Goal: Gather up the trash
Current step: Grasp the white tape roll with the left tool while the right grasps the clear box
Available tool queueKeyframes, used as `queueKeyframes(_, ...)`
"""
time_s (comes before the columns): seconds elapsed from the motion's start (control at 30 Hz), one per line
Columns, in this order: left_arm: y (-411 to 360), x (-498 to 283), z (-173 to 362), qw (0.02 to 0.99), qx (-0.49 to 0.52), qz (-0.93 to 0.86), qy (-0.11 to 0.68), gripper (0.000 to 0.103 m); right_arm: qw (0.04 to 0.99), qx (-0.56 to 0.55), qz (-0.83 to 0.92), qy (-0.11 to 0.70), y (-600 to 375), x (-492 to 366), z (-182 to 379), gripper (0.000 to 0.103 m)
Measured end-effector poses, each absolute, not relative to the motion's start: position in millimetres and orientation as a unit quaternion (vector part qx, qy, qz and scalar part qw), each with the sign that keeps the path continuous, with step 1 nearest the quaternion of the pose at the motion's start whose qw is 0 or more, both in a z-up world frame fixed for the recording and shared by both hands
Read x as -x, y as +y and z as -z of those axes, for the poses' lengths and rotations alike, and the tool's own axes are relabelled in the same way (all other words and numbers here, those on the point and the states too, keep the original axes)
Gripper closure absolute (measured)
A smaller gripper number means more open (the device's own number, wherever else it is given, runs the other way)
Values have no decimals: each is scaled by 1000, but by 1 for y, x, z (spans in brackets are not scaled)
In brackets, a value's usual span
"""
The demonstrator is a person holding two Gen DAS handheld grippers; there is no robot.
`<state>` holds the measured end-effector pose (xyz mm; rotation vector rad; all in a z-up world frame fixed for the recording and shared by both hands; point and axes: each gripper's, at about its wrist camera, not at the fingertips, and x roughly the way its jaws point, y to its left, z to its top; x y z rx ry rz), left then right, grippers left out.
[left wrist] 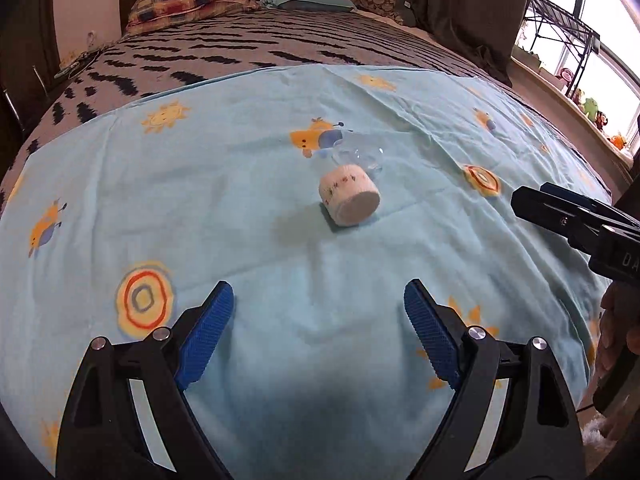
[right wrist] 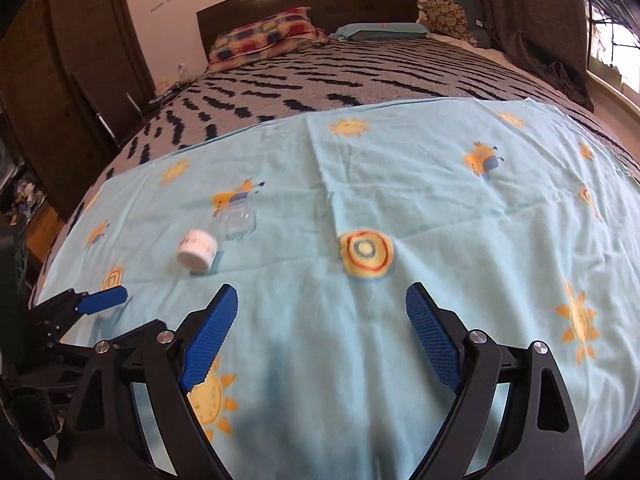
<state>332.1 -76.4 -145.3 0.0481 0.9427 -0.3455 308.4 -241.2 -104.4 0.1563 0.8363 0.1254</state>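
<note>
Trash here counts two pieces: one white paper cup [left wrist: 349,196] on its side and one clear plastic cup [left wrist: 360,159] just behind it. Left gripper [left wrist: 319,334] and right gripper [right wrist: 322,334] both gape wide, empty, short of the paper cup, above one light-blue sheet [left wrist: 200,200] on the bed [left wrist: 240,44].

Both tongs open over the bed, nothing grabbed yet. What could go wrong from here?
1. The white roll lies on its side on the soft blue sheet; a nudge from the left tongs may roll it away.
2. The clear plastic piece just behind it is hard to see and could get missed or crushed.
3. The wrinkled sheet could get pinched along with the trash.
4. The right tongs sit well off to the side, far from both items.
</note>
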Motion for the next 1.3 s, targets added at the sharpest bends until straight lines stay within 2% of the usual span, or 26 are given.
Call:
queueKeyframes(0.17,-88,-358,146,878,-13,177,444,22,909,-84,-58,405,-245,-326,105,16)
queueKeyframes(0.27,-95,-368,146,878,-18,186,440,29,907,-88,-59,408,-247,-334,107,16)
queueKeyframes(0.4,-105,-380,148,877,-33,198,436,45,902,-96,-63,415,-247,-341,113,16)
queueKeyframes(0.47,-108,-384,150,874,-37,205,439,57,902,-95,-62,416,-245,-344,113,16)
queueKeyframes(0.5,-109,-386,151,873,-38,208,440,67,902,-95,-63,416,-244,-346,113,16)
queueKeyframes(0.93,-51,-388,141,887,-48,154,433,67,895,-73,-130,421,-181,-386,126,16)
queueKeyframes(1.03,-41,-389,140,887,-48,149,435,67,890,-71,-142,426,-167,-398,133,22)
queueKeyframes(1.13,-35,-389,141,886,-48,149,437,67,885,-59,-147,437,-155,-409,142,33)
queueKeyframes(1.23,-31,-388,143,884,-44,153,440,67,886,-38,-147,438,-145,-415,145,52)
queueKeyframes(1.27,-31,-387,144,883,-43,153,441,67,886,-34,-145,439,-143,-416,145,65)
queueKeyframes(1.3,-31,-386,145,883,-43,153,441,67,886,-33,-145,439,-143,-417,146,68)
